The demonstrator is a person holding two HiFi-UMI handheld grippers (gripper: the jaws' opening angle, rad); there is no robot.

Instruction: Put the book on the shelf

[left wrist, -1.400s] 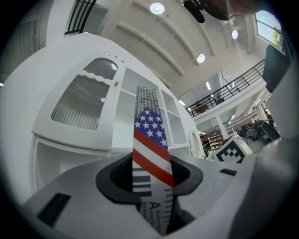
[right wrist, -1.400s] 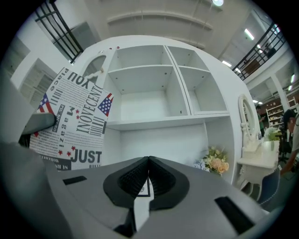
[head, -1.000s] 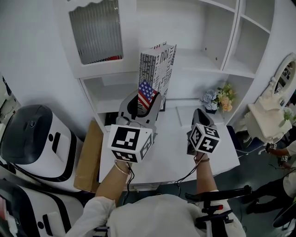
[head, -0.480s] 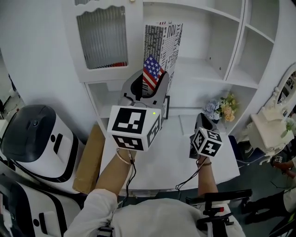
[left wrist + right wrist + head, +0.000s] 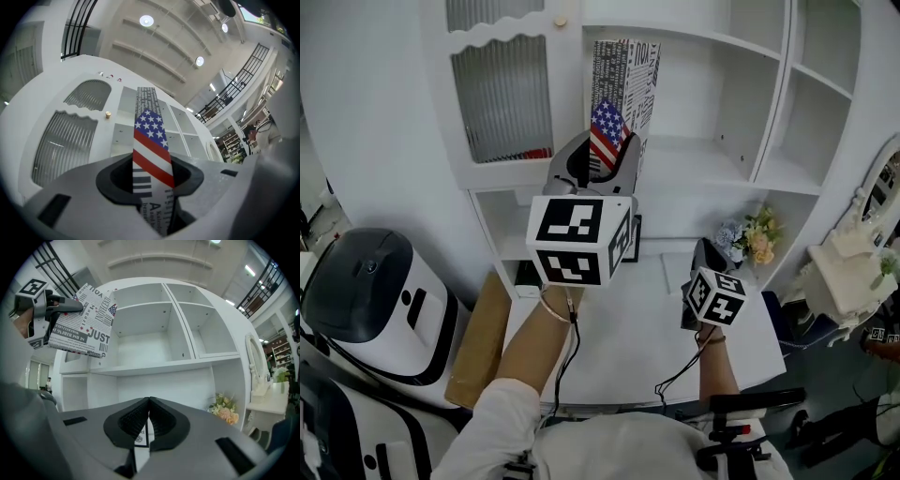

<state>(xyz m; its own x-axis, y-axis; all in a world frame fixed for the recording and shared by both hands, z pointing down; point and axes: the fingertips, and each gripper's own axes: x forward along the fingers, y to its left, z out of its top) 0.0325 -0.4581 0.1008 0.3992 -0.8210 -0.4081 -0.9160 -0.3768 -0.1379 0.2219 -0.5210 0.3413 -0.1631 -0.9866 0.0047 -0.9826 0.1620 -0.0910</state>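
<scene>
The left gripper (image 5: 602,165) holds the book (image 5: 624,86) up high in the air. Its two fingers are squeezed tight on the bottom end of the book. The book stands tall, with its long side going up and down. Its thin edge with the stars and stripes faces back at the person. Its black and white cover with big letters faces the right side. In the right gripper view the book (image 5: 86,323) leans a little. It is in front of the white shelf (image 5: 705,156), by the left open box. The right gripper (image 5: 706,251) is low, over the white table (image 5: 649,323), near the flowers (image 5: 750,240). Its fingers are pressed together with nothing in them.
</scene>
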